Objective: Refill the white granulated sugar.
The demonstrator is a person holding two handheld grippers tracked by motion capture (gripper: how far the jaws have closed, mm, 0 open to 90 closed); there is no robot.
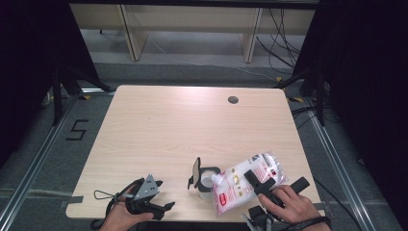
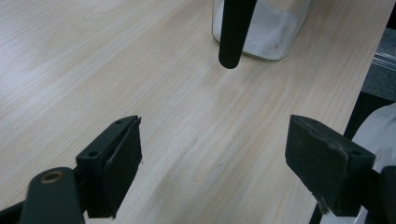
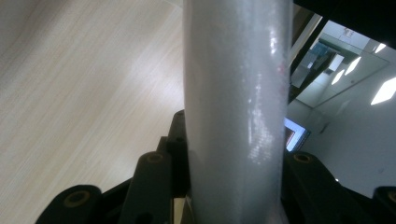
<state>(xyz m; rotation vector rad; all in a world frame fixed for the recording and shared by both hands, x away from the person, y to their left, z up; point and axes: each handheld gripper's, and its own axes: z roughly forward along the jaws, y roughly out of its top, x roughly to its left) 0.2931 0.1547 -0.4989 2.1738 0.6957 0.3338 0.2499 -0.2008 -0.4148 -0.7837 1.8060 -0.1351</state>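
Observation:
A white pouch [image 1: 234, 186] with a red label lies tilted near the table's front right, its spout end against a clear jar [image 1: 208, 180]. My right gripper [image 1: 276, 182] is shut on the pouch [image 3: 236, 93], whose pale side stands between the black jaws in the right gripper view. The jar holds white powder, and its black flip lid [image 1: 196, 170] stands up at its left. Near the front left edge my left gripper [image 1: 162, 196] is open with nothing between its fingers. Seen from the left gripper [image 2: 215, 144], the jar [image 2: 271, 28] and its lid [image 2: 233, 32] are ahead.
The light wooden table [image 1: 192, 120] has a round cable hole [image 1: 233, 100] at its back right. Black curtains and stands flank the table, and cables run over the floor at the right. The table's front edge is close behind both hands.

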